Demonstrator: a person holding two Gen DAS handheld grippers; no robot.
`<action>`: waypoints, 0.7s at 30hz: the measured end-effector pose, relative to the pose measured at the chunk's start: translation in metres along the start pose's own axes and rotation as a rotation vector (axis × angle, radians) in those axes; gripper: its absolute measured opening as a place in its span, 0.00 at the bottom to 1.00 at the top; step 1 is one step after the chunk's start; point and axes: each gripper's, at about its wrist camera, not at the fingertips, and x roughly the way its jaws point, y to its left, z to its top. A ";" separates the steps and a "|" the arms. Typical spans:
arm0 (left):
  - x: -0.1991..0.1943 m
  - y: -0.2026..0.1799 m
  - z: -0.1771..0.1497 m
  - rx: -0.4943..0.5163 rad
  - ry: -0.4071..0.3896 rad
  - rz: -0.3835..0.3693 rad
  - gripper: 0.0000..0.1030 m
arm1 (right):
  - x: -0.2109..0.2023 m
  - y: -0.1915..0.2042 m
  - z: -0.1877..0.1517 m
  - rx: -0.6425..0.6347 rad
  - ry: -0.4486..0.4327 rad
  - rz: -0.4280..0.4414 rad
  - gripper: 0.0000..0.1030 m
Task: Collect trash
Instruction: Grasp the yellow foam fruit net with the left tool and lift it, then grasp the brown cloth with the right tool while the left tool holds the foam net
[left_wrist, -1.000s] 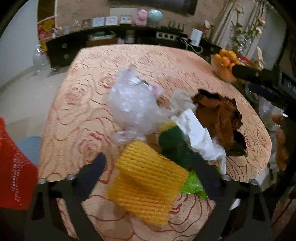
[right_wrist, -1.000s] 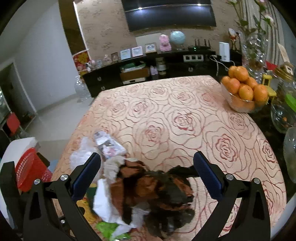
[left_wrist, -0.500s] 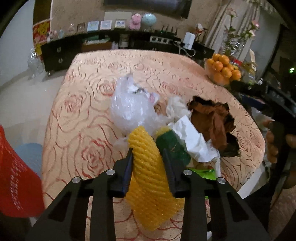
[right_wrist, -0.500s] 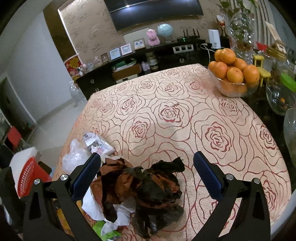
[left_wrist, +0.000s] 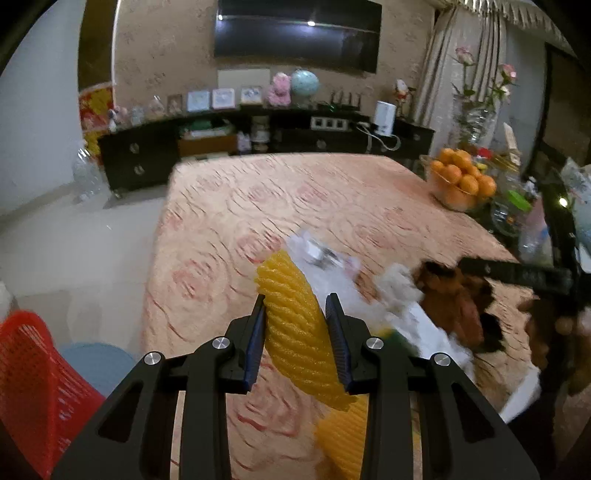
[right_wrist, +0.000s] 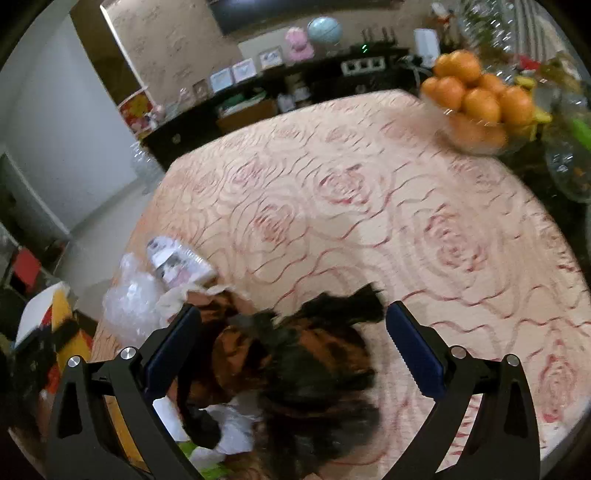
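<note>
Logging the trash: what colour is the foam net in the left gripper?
Yellow foam net, clearest in the left wrist view.

foam net (left_wrist: 295, 325) is clamped between the left gripper (left_wrist: 297, 314) jaws, raised over the table (left_wrist: 229, 206). crumpled wrapper (right_wrist: 295, 362) lies between the spread right gripper (right_wrist: 293, 325) jaws; plastic bag (right_wrist: 129, 302) is left of them, fruit bowl (right_wrist: 476, 136) far ahead-right.

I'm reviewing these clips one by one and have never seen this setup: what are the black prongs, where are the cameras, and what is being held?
No robot here: a person holds a two-finger gripper in each hand, each carrying a forward-looking fisheye camera. In the left camera's picture the left gripper is clamped on a yellow foam net. In the right camera's picture the right gripper is open over a brown-and-black crumpled wrapper. Both are above the rose-patterned tablecloth, which also carries clear plastic and a bowl of oranges.
</note>
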 end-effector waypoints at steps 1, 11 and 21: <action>0.000 0.002 0.005 0.014 -0.012 0.040 0.30 | -0.001 0.003 0.001 -0.008 -0.007 0.009 0.94; -0.032 0.023 -0.008 -0.084 -0.032 0.073 0.30 | -0.035 0.018 -0.009 -0.091 -0.079 0.014 0.89; -0.040 0.021 -0.010 -0.102 -0.047 0.124 0.30 | -0.002 0.062 -0.029 -0.302 0.022 -0.029 0.70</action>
